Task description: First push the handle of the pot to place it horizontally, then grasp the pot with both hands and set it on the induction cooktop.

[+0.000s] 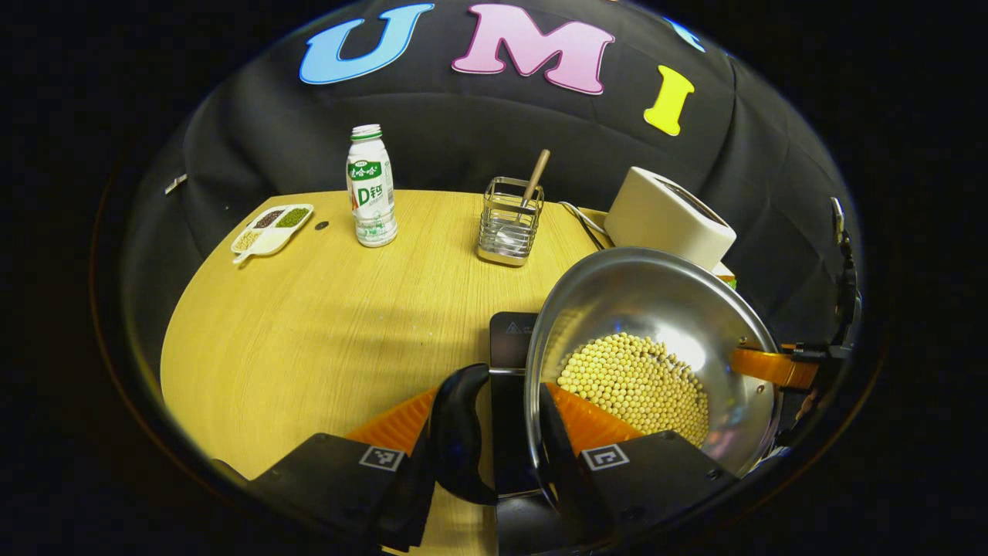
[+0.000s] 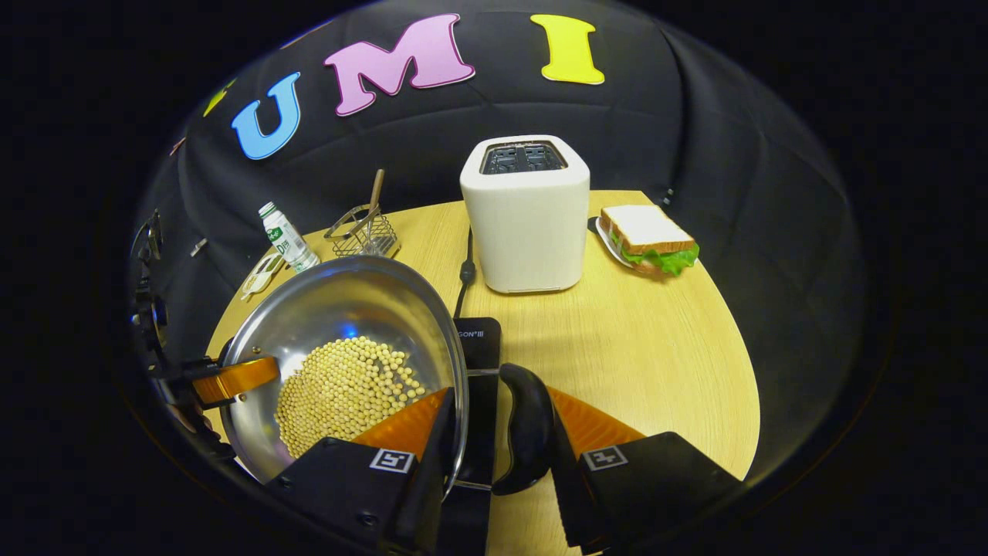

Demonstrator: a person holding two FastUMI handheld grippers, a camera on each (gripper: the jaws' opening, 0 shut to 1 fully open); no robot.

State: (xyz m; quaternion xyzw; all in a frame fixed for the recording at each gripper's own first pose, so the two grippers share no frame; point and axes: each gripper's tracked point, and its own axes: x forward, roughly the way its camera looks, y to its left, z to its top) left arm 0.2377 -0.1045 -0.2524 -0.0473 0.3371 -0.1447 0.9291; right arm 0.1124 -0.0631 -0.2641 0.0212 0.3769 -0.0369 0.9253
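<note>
Now both tools [image 1: 494, 432] [image 2: 494, 432] pinch the pot's [image 1: 648, 309] handles.

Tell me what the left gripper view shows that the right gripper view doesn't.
Left gripper view: the divided dish in full, with its separate fillings, and the left gripper up close, clamped on one side of the pot. Right gripper view: the sandwich on its plate, and the right gripper up close, clamped on the pot's other side. Both: the pot with its beans, the cooktop partly under it, the toaster, the bottle and the utensil rack.
</note>
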